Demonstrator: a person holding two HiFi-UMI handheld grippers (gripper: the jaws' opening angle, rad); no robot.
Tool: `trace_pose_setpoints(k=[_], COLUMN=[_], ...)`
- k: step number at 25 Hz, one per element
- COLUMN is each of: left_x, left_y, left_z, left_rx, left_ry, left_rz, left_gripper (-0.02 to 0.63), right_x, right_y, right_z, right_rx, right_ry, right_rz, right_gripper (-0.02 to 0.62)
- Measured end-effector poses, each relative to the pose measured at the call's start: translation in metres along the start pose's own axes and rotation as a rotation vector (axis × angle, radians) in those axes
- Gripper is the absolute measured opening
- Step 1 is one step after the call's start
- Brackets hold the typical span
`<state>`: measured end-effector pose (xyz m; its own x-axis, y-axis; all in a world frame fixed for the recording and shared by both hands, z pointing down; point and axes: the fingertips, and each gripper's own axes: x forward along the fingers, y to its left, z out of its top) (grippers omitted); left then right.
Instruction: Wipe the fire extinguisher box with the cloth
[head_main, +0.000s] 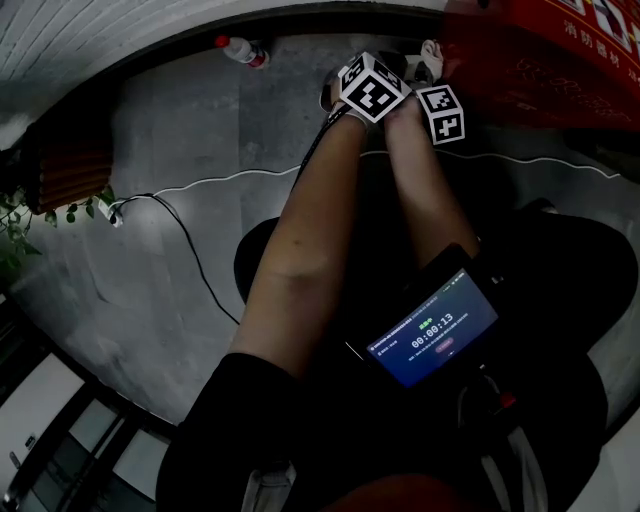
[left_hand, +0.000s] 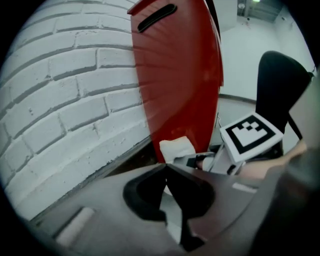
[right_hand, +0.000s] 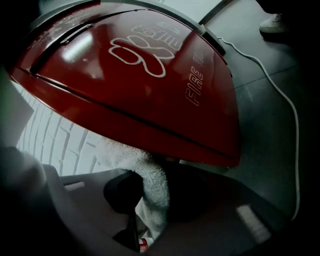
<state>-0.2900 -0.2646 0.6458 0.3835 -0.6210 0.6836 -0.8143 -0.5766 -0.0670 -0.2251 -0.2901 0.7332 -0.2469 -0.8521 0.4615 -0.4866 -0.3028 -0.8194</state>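
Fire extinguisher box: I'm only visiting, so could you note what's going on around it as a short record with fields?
Box: red fire extinguisher box, beside a white brick wall
Cloth: white cloth, against the box's lower part
Right gripper: jaws shut on the cloth
Left gripper: jaws together, holding nothing, close beside the right one
Floor: grey, with a white cable and a bottle lying on it

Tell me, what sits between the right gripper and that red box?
A white cloth, clamped in the right gripper, against the red box; right gripper view shows it.
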Motion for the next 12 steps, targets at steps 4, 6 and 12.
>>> trace_pose_setpoints(k=[4, 6, 12], left_x=[0.019, 0.027, 0.039], left_y=[-0.010, -0.013, -0.016], left_z=[-0.015, -0.023, -0.035], left_rx=[0.016, 0.009, -0.008], left_ry=[0.042, 0.061, 0.086], left_rz=[-0.018, -0.027, -0.043], left_gripper=[0.000, 0.000, 0.000], right_x=[0.011, 0.016, 0.029], right_y=[-0.021, -0.032, -0.071], right_z=[-0.008, -0.014, -0.025], right_rx=[0.006, -0.003, -0.016], right_ry=[0.027, 0.047, 0.080], right_rz=[-0.025, -0.040, -0.095], right_gripper=[0.098, 0.098, 0.098])
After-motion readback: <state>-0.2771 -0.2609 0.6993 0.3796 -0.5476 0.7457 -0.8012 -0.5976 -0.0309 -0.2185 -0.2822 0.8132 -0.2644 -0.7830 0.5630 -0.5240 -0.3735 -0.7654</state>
